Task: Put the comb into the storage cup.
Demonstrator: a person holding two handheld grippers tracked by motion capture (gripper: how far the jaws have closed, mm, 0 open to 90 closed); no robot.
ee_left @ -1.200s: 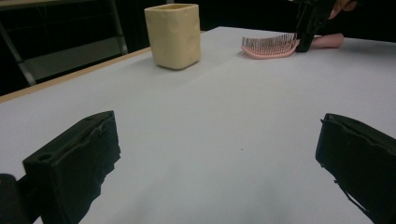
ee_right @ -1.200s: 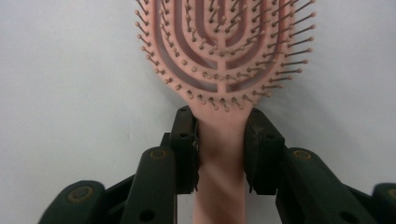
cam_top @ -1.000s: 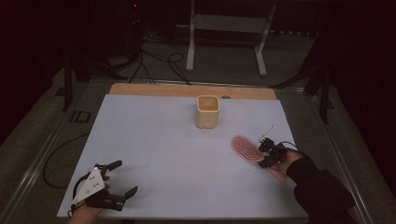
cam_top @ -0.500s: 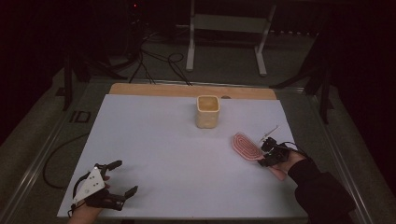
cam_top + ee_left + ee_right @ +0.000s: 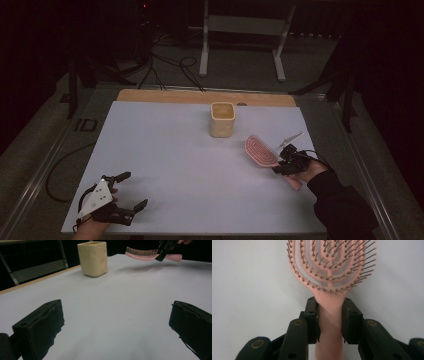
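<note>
White table [image 5: 165, 165]: right claw [image 5: 329, 315] clamps pink hairbrush [image 5: 332, 265]; left claw [image 5: 117, 325] wide; seemingly unlabelled.

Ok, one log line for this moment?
right gripper: shut on pink hairbrush, lifted | left gripper: open, empty | cup: upright

Hairbrush [image 5: 329, 267] head and handle run off-frame.

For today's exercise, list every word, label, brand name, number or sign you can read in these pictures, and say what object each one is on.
None: no readable text stands on anything.
Pink hairbrush: plain, no brand mark showing.
Cream cup: plain walls with shallow round dimples, no lettering.
White table sheet: blank.
Left gripper and right gripper: no markings legible; the grey plate on the left one is blank.
</note>
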